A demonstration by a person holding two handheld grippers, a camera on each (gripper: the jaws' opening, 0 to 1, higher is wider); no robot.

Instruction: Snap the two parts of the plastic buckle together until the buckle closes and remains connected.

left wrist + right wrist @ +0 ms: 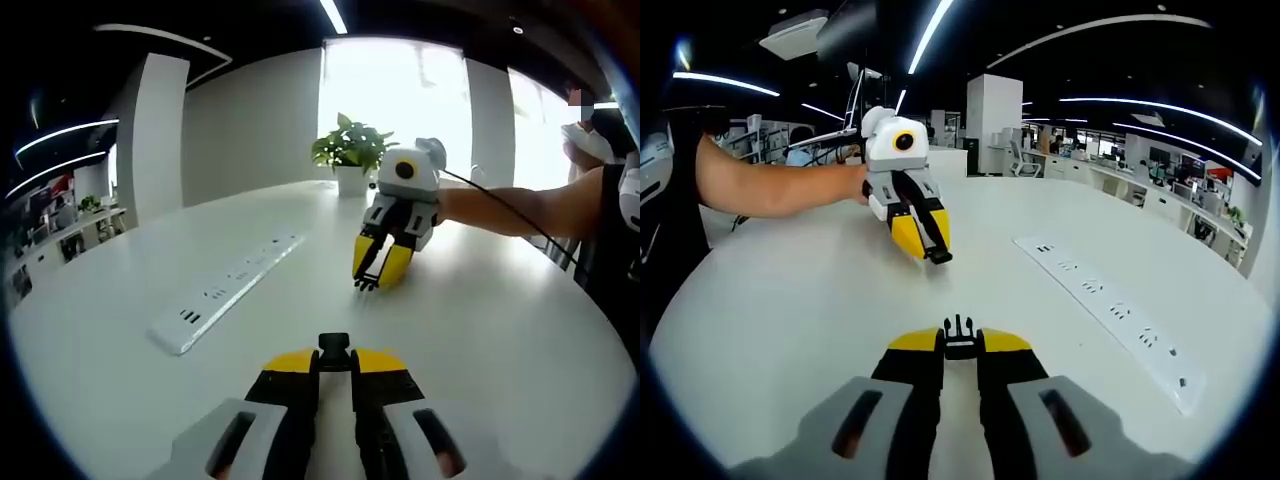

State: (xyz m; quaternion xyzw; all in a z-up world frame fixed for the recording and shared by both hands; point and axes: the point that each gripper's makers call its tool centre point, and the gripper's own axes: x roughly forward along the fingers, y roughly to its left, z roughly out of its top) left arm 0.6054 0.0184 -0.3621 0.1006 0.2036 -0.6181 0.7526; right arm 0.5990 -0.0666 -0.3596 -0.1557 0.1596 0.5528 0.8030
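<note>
Black socket half of the buckle (334,349) pinched at low centre of the left gripper view, small and blocky, black pronged half (959,337) gripped at low centre of the right gripper view, prongs pointing up-frame, halves apart, unjoined

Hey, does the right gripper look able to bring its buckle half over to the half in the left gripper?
Probably yes: right gripper and left gripper each pinch a buckle part, with bare table between them.

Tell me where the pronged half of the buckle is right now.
The pronged buckle half sits clamped between the tips of the right hand-held gripper low in the right gripper view, above the white table, facing the left hand-held gripper.
</note>
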